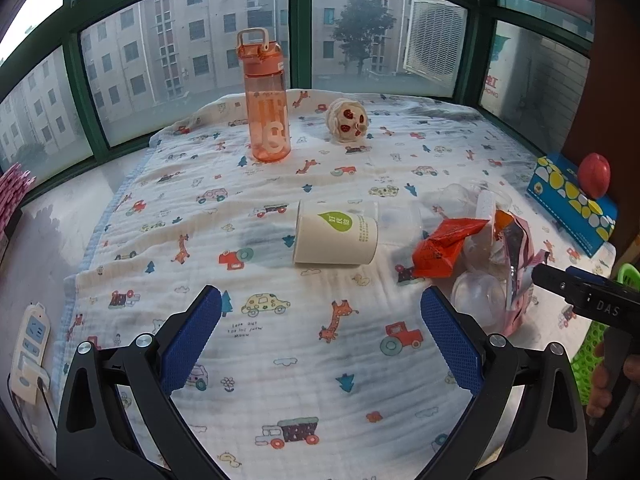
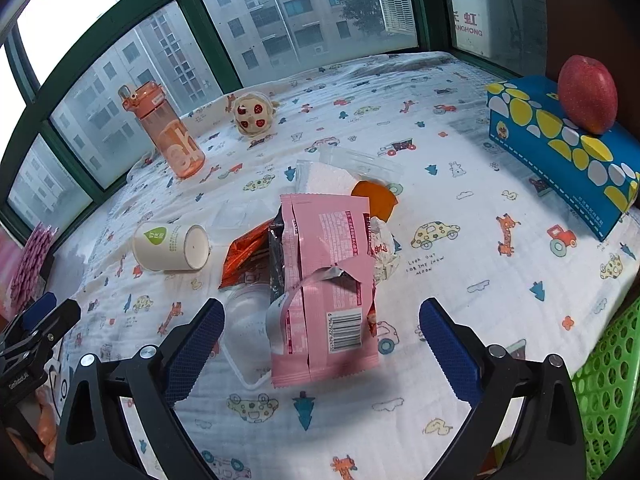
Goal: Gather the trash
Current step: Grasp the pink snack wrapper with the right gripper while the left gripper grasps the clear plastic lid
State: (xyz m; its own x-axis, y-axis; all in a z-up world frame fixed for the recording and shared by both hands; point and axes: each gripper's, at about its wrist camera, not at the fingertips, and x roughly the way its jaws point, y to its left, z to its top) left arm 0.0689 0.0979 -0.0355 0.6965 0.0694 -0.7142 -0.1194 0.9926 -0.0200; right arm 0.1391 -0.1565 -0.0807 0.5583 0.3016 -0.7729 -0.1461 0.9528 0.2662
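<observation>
Printed cloth [image 2: 460, 184] covers the sill. Right gripper [image 2: 320, 338] gapes wide and empty astride the pink wrapper [image 2: 326, 264], likely lined up to grab it. Left gripper [image 1: 320, 330], equally open and empty, waits short of the cup [image 1: 336, 240], toppled left of the wrapper. Beyond it stands the bottle [image 1: 267, 96].

A printed blanket [image 1: 280, 360] with cars and giraffes covers the surface. Toward its far edge, by the green-framed window [image 1: 304, 28], an orange water bottle [image 1: 267, 98] stands upright, with a small plush toy [image 1: 347, 121] just beside it. At the blanket's right edge lies a blue tissue box [image 2: 560, 148] with a red apple [image 2: 587, 94] resting on top, and near that corner sits a green mesh basket [image 2: 604, 392]
</observation>
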